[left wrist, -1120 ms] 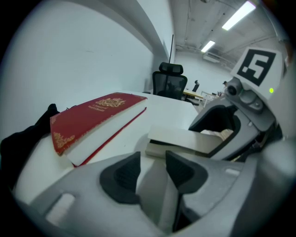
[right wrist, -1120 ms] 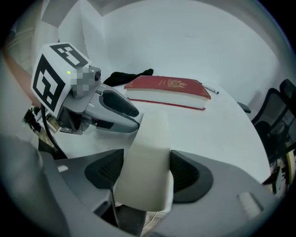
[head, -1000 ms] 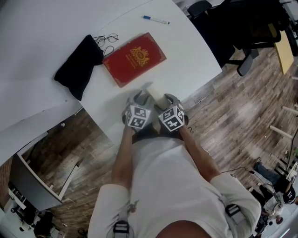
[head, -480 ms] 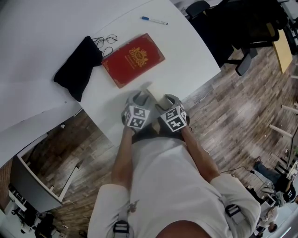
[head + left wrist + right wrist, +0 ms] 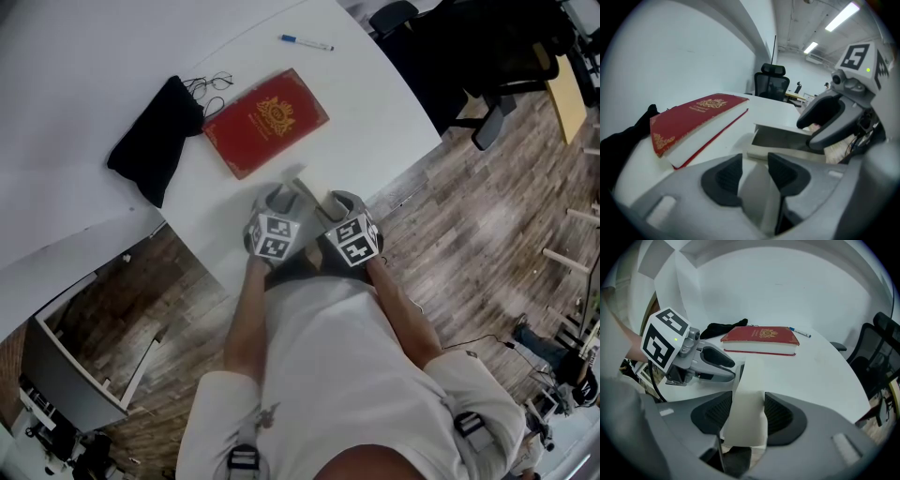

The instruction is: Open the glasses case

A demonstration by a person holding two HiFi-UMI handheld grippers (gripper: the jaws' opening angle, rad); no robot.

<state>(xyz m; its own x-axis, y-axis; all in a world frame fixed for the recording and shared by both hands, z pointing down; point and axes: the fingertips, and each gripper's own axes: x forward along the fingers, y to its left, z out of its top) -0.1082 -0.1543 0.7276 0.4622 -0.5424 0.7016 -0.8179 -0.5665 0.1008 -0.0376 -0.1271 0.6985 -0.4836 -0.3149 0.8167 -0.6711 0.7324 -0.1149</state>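
- At the near edge of the white bench (image 5: pixel 375 112), head view: the left tool (image 5: pixel 281 194) and the right tool (image 5: pixel 334 200) sit side by side and angle downward. The pale case (image 5: pixel 302 185) lies between their tips and is mostly covered by them.
- Head view, farther across the bench: a red book (image 5: pixel 265 122) lies flat. A black pouch (image 5: pixel 155 141) lies just beside its left corner. Glasses (image 5: pixel 211 84) rest at the pouch's upper end. A pen (image 5: pixel 307 42) lies well apart, near the far edge. A dark chair (image 5: pixel 487 66) stands beyond the bench on the wood floor (image 5: pixel 469 234).
- Left gripper view: the left tool is clamped on a white edge of the case, which fills the gap between both pads. Ahead, the case (image 5: pixel 783 140) shows as a shallow tray with its flap raised. The right tool reaches in from the right onto it. The book lies to the left, beyond the case, with the pouch at the far left.
- Right gripper view: the right tool's jaws are closing on the case's white flap (image 5: pixel 747 399). The flap stands between the pads and meets both. The left tool enters from the left at the case's far side. The book, pouch and pen lie beyond.
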